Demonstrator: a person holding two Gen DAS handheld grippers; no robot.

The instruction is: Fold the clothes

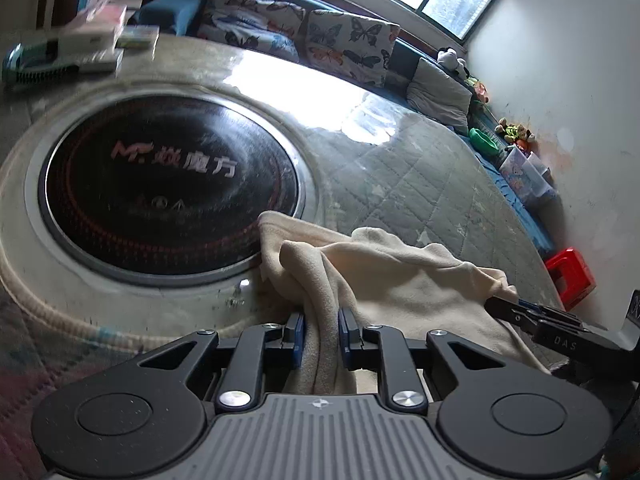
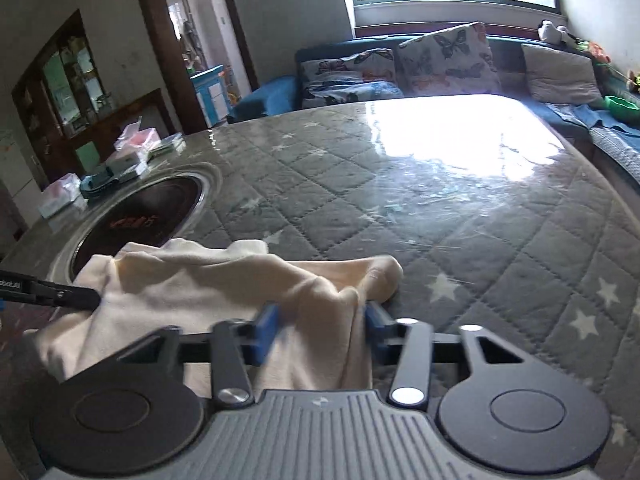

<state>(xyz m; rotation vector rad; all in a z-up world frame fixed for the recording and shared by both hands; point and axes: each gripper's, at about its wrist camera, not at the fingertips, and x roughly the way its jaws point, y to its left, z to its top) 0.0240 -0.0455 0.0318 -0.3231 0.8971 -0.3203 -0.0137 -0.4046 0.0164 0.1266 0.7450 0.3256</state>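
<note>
1. Pinching a bunched fold of the cream garment point(image 1: 384, 276), the left gripper point(image 1: 322, 330) has its blue pads nearly together with cloth filling the gap between them; that reads as a firm hold.
2. The right gripper point(image 2: 322, 320) stands wider. A ridge of the same garment point(image 2: 224, 280) runs between its blue pads, but blur hides whether both pads press on it, so I cannot tell if it truly has a grip.
3. Outward from the jaws, the garment lies crumpled on the near edge of the quilted, star-patterned table cover point(image 2: 460, 216), its far corner overlapping the rim of the round black cooktop point(image 1: 168, 184) set into the table.
4. To do this step well, I would judge: confirm the right pads bite a single edge and not a wad, then draw both hands apart so the cloth goes flat before folding.
5. Keep the fabric on the quilted cover, away from the boxes point(image 1: 92, 44) at the far side.
</note>
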